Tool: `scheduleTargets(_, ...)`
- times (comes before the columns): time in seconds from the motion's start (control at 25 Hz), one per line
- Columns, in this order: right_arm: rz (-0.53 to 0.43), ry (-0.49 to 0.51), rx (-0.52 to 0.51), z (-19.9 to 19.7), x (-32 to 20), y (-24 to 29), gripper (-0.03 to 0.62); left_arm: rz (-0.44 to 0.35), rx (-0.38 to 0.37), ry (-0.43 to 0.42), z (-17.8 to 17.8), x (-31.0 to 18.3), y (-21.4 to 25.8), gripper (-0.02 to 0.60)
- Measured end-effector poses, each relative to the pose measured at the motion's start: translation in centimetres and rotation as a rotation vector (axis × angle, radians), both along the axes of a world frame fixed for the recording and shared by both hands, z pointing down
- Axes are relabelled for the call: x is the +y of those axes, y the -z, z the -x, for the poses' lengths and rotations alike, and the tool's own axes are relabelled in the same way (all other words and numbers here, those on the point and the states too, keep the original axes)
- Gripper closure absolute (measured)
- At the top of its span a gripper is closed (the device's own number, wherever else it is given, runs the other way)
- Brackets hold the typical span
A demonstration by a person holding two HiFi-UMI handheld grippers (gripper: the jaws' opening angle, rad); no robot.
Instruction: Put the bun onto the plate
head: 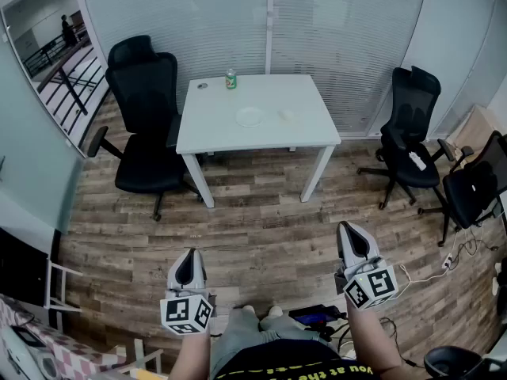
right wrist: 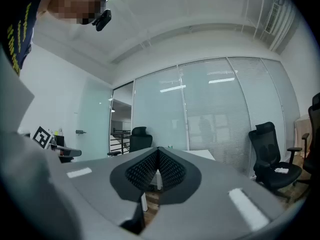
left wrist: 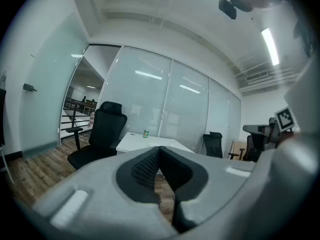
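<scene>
The bun (head: 287, 115) sits on the far white tabletop (head: 309, 129), just right of the empty plate (head: 249, 116) (a green can (head: 230, 78) stands by the far edge). The left gripper (head: 188, 266) and right gripper (head: 353, 242) hang near the person over the wood floor (head: 261, 228), well apart from the bun. Each has its fingers pressed together on nothing, probably because the approach has not begun.

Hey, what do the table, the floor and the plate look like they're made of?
Table: a smooth, matte, evenly white top, likely laminate board, on thin straight legs that look like painted metal.
Floor: planks with grain in mixed browns. Whether they are real wood or wood-look vinyl can't be told.
Plate: plain white, perhaps ceramic or plastic. It is too small here to say which.
</scene>
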State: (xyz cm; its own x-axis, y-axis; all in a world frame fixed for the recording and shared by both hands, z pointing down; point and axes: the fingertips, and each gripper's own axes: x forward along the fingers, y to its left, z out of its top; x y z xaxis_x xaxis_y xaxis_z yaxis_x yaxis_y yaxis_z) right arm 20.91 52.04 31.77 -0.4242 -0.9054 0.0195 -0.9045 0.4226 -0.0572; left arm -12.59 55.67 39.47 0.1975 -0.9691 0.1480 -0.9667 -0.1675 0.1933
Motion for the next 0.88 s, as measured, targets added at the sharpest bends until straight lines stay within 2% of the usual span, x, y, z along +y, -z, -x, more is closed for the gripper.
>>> scheduleTargets(0.48, -0.001, -0.017, 0.002, 0.2, 0.0, 0.1, 0.589, -0.022, -0.014, -0.003, 0.9, -0.7, 0.8, 0.581)
scheduleTargets(0.88, 0.02, -0.036, -0.013, 2.3, -1.1, -0.1, 0.588, -0.061, -0.004, -0.029, 2.8, -2.7, 2.3, 0.581)
